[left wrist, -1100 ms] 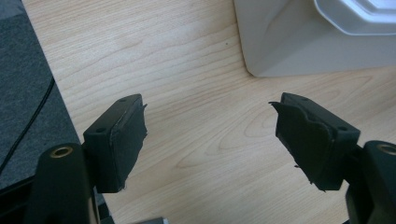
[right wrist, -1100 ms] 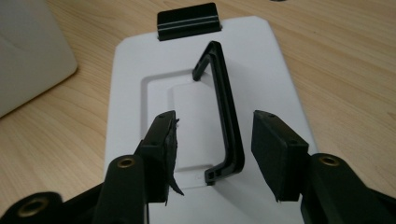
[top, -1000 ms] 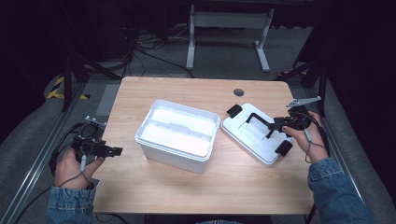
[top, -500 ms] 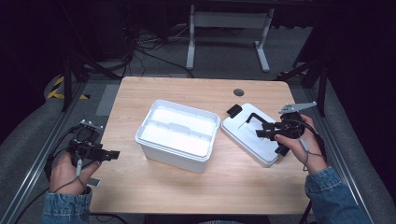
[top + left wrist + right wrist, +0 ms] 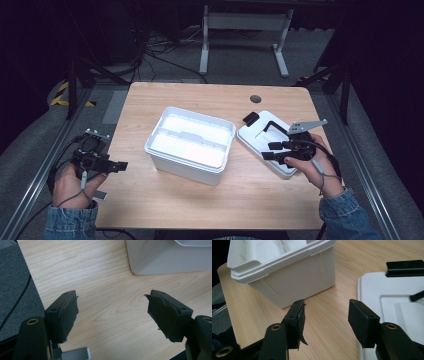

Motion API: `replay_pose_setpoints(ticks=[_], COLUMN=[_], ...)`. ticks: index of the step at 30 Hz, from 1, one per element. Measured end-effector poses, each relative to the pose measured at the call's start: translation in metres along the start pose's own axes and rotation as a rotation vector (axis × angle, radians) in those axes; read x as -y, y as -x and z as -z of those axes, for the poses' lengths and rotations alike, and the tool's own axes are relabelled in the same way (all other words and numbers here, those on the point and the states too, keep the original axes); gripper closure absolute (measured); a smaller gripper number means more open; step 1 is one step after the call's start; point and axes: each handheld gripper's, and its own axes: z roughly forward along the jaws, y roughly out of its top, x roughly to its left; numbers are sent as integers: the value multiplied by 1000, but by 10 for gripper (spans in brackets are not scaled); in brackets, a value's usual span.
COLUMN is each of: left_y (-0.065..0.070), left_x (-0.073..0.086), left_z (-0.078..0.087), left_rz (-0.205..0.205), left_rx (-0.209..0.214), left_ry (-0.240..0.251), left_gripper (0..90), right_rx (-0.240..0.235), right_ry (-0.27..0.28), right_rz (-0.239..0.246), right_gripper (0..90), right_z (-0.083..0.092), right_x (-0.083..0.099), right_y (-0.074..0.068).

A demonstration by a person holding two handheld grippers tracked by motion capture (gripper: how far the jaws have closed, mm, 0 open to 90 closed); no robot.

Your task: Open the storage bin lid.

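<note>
Since a second ago the right gripper (image 5: 274,150) has slid inward to the lid's (image 5: 260,137) near-left edge, jaws moderately apart and empty, one each side of that edge. At nine o'clock the left gripper (image 5: 119,165) waits wide and empty on bare table (image 5: 200,210). Centred stands the open white bin (image 5: 190,145). For a clean pickup, I'd bite the rim squarely before lifting.

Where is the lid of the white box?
In the high view the lid lies flat on the table's right side, just right of the open white box, with the right gripper over it.
</note>
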Motion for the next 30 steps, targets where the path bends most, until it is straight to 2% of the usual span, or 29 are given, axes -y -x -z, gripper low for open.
replay_pose_setpoints(ticks=[1, 9, 14, 19, 30], left_y=[0, 1, 1, 1, 1], left_x=[0, -3, -4, -6, -8], left_z=[0, -2, -2, -3, -6], left_rz=[-1, -9, -8, -10, -20], left_rx=[-1, 0, 8, 7, 8], left_ry=[0, -1, -6, -6, -10], left_gripper=[247, 247, 247, 247, 247], right_rx=[-5, -2, 14, 20, 24], right_ry=[2, -17, -14, 5, -55], right_rz=[21, 60, 71, 78, 123], right_gripper=[473, 436, 378, 356, 253], right_z=[-3, -15, -26, -33, -65], right_x=[3, 12, 21, 29, 56], right_y=[-5, -17, -19, -20, -22])
